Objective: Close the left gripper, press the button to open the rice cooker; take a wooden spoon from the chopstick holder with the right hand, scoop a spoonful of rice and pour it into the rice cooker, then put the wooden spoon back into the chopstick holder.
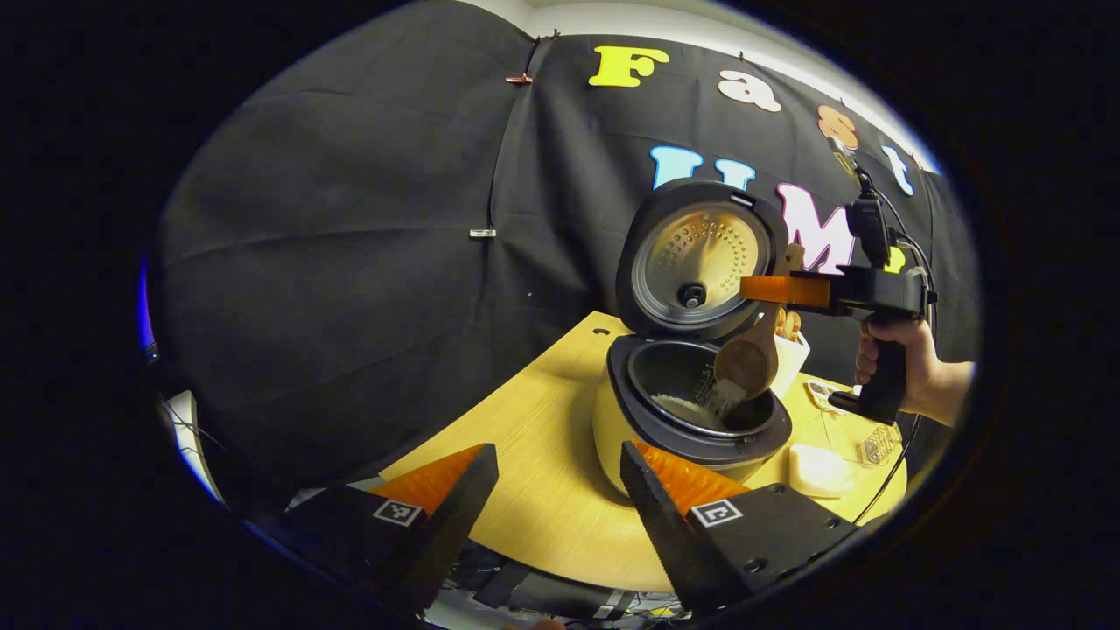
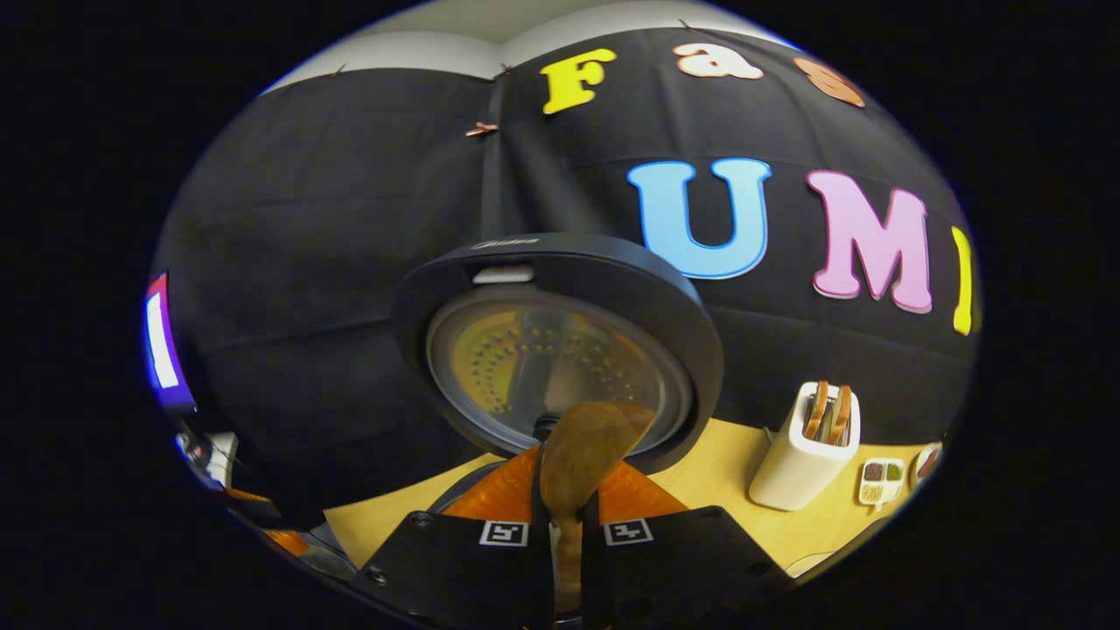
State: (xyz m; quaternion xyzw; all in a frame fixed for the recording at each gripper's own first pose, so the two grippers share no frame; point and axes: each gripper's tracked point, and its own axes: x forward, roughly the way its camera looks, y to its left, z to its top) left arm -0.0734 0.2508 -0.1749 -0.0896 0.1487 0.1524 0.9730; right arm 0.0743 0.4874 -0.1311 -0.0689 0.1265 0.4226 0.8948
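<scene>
My right gripper [image 2: 569, 525] is clamped narrow on the handle of the wooden spoon [image 2: 584, 451], whose bowl rises at lower centre of the right gripper view, in front of the raised lid [image 2: 560, 350] of the rice cooker. In the left gripper view the same gripper sits at centre right, a hand [image 1: 901, 367] round its grip, and the spoon [image 1: 749, 360] hangs bowl-down over the open rice cooker [image 1: 691, 411]. I have tipped it so the rice [image 1: 719, 401] slides off the low edge into the inner pot, where a pale heap already lies; I judge the pour to be under way, and holding the bowl inside the rim should keep grains off the desk [image 1: 542, 437].

My left gripper [image 1: 556, 490] stands wide open and empty at the bottom of its own view, held back from the cooker so it stays out of the pour.

The white chopstick holder [image 2: 805, 459] waits on the desk at lower right of the right gripper view, other wooden utensils upright in it. The spoon goes back there once it is empty
</scene>
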